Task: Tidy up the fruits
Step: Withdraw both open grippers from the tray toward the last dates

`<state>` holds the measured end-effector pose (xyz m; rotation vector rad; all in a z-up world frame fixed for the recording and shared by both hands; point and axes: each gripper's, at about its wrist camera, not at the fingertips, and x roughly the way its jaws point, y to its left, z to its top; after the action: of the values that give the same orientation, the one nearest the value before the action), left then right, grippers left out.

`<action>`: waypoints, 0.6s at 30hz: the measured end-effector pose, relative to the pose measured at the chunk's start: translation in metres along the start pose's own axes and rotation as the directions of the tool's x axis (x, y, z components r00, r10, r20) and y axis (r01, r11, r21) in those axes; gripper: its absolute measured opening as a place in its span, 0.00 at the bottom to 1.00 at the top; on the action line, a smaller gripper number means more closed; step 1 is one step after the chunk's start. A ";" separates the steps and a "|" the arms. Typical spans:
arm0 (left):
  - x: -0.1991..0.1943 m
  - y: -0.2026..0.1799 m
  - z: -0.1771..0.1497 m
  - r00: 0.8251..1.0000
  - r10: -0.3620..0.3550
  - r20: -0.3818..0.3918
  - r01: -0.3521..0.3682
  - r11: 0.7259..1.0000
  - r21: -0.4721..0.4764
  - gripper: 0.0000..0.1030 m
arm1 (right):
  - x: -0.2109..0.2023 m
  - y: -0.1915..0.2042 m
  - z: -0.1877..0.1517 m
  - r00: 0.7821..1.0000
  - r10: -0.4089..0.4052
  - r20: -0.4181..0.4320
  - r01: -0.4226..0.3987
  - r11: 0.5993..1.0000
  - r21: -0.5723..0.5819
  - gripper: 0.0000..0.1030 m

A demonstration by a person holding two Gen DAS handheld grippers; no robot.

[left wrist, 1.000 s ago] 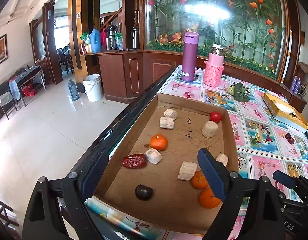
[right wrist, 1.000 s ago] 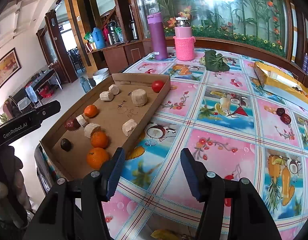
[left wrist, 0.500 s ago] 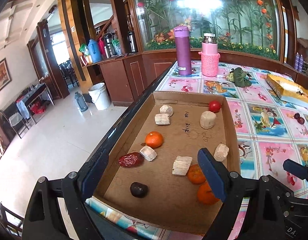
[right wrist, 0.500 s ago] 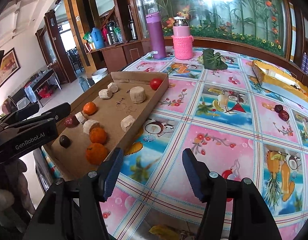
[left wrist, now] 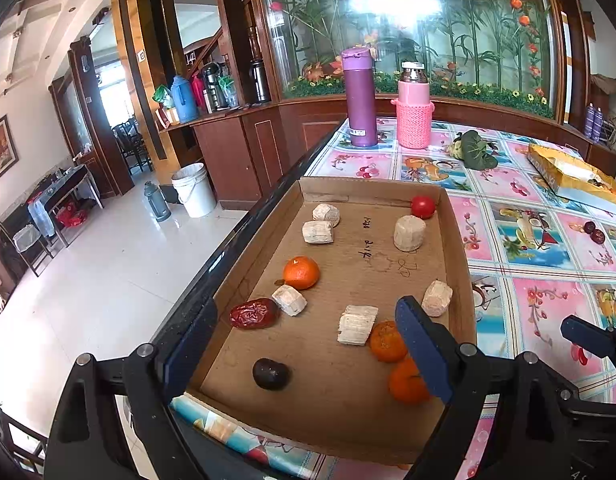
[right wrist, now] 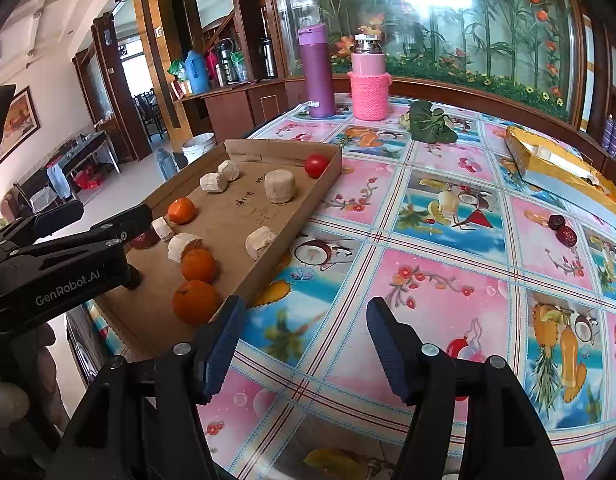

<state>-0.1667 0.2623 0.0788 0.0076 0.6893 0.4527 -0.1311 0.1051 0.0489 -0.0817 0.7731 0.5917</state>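
Left wrist view first: the left gripper (left wrist: 308, 344) hangs over the near end of the cardboard tray (left wrist: 454, 232), pointing down at a slant, jaws spread wide with nothing between them. Straight ahead sit a dark plum (left wrist: 270, 373), a wrinkly red date (left wrist: 253, 313), three oranges – one mid-tray (left wrist: 301, 272), two stacked up by the right finger (left wrist: 386, 341) (left wrist: 406, 383) – plus a red tomato (left wrist: 423, 207) in the far corner. Pale chunks (left wrist: 357, 324) are scattered between them. If I had to guess, the step is picking one fruit to group with its kind. The plum looks like the easiest target: it's alone, well clear of the walls. I'd come down with a finger on either side and close gently, since it's round and would probably roll.

Right wrist view: the right gripper (right wrist: 304, 340) sits over the patterned tablecloth (right wrist: 440, 292) just beside the tray's long wall, also angled down. Its jaws are opening and only bare cloth is between them. Two dark dates (right wrist: 562, 229) lie loose on the cloth, well away on the right – likely its job. The left gripper's body (right wrist: 68, 256) pokes in over the tray from the left edge.
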 end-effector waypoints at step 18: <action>-0.015 -0.025 0.029 0.988 -0.152 0.039 0.151 0.988 0.011 0.88 | -0.021 -0.050 0.017 0.996 -0.080 0.031 0.079 0.996 0.041 0.68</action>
<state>-0.1493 0.2370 0.1067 -0.0284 0.6475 0.3031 -0.1055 0.0586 0.0684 -0.0660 0.7463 0.5007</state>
